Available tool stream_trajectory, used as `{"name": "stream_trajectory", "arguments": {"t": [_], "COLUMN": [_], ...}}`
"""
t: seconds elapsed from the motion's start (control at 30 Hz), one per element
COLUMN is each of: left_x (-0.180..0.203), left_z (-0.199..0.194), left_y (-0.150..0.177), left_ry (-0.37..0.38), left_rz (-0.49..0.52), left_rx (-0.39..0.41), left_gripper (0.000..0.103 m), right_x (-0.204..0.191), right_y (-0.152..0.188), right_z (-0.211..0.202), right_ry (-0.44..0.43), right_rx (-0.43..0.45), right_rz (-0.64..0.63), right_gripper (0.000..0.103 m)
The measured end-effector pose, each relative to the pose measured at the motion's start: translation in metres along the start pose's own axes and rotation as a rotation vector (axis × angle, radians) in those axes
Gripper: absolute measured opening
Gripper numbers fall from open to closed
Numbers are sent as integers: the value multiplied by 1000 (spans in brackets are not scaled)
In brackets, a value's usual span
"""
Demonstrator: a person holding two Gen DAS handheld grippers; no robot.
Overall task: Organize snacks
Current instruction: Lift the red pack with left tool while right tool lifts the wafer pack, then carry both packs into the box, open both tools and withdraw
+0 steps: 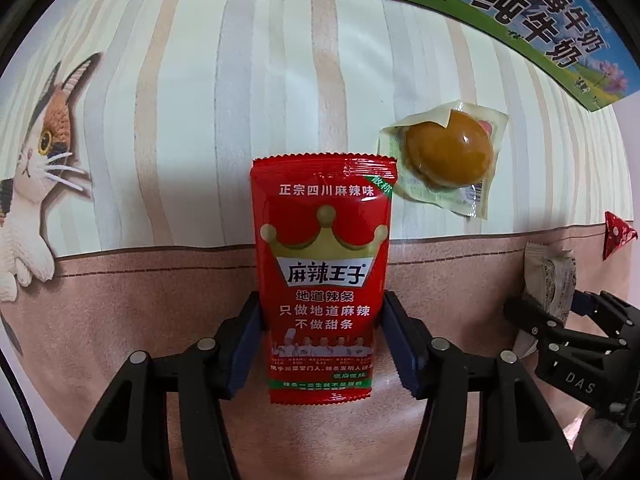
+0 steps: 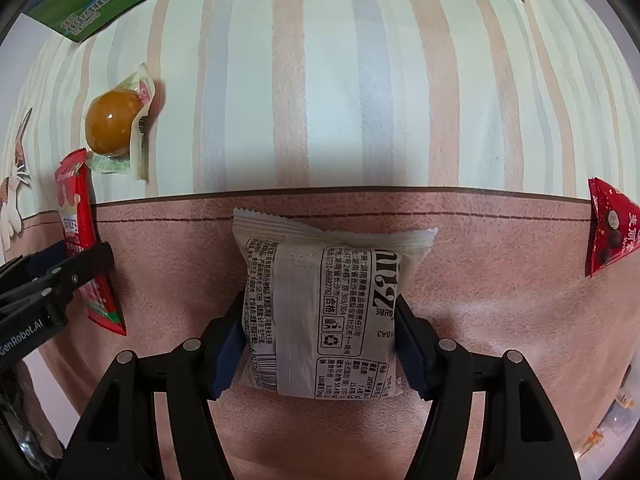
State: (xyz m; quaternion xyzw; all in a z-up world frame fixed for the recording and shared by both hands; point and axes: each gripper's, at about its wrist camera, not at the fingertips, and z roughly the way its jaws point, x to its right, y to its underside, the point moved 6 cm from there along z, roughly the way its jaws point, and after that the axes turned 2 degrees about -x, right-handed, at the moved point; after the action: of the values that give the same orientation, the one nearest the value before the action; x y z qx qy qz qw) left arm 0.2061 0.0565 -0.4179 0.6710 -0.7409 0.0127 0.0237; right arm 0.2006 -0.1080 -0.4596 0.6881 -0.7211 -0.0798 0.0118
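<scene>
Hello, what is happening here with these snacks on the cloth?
A person holds a gripper in each hand, sorting snacks. The left gripper is clamped on a red spicy-strip packet; the right gripper grips a grey-white printed packet. A wrapped braised egg and a small red triangular packet lie on the striped cloth.

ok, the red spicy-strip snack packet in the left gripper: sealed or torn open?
Sealed, as far as visible: the red spicy-strip packet has an intact crimped top edge and no tear. Its bottom edge is partly hidden.

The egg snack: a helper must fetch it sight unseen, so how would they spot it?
Find the green milk box at the striped cloth's far edge. Just below it lies the egg snack, beside the red packet. It alone is a clear wrapper around a glossy brown dome.
</scene>
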Motion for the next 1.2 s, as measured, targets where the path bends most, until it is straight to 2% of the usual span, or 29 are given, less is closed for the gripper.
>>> {"name": "stream_trajectory", "arguments": {"t": [0.1, 0.23, 0.4, 0.6, 0.77, 0.9, 1.0, 1.1, 1.2], "left_x": [5, 10, 17, 31, 52, 71, 82, 83, 79], "left_z": [0, -5, -20, -61, -114, -166, -204, -237, -247], "left_y": [1, 19, 26, 34, 27, 4, -26, -68, -116], "left_ry": [-3, 2, 38, 94, 170, 235, 273, 265, 235], "left_rz": [-1, 13, 24, -1, -31, -29, -14, 25, 42], "left_rx": [16, 31, 38, 88, 149, 220, 264, 305, 318], "left_gripper": [52, 48, 48, 48, 48, 48, 48, 48, 48], "right_x": [1, -3, 4, 5, 6, 11, 16, 20, 23], "right_y": [2, 16, 25, 33, 28, 12, -11, -42, -82], "right_z": [2, 4, -18, -50, -99, -154, -198, -235, -264], "right_ry": [15, 22, -31, -110, -206, -285, -314, -328, -302], "right_rx": [13, 34, 61, 103, 159, 225, 286, 345, 404], "right_rz": [-4, 6, 38, 25, -14, -47, -84, -109, -128], "right_gripper": [67, 59, 56, 56, 56, 56, 56, 56, 56]}}
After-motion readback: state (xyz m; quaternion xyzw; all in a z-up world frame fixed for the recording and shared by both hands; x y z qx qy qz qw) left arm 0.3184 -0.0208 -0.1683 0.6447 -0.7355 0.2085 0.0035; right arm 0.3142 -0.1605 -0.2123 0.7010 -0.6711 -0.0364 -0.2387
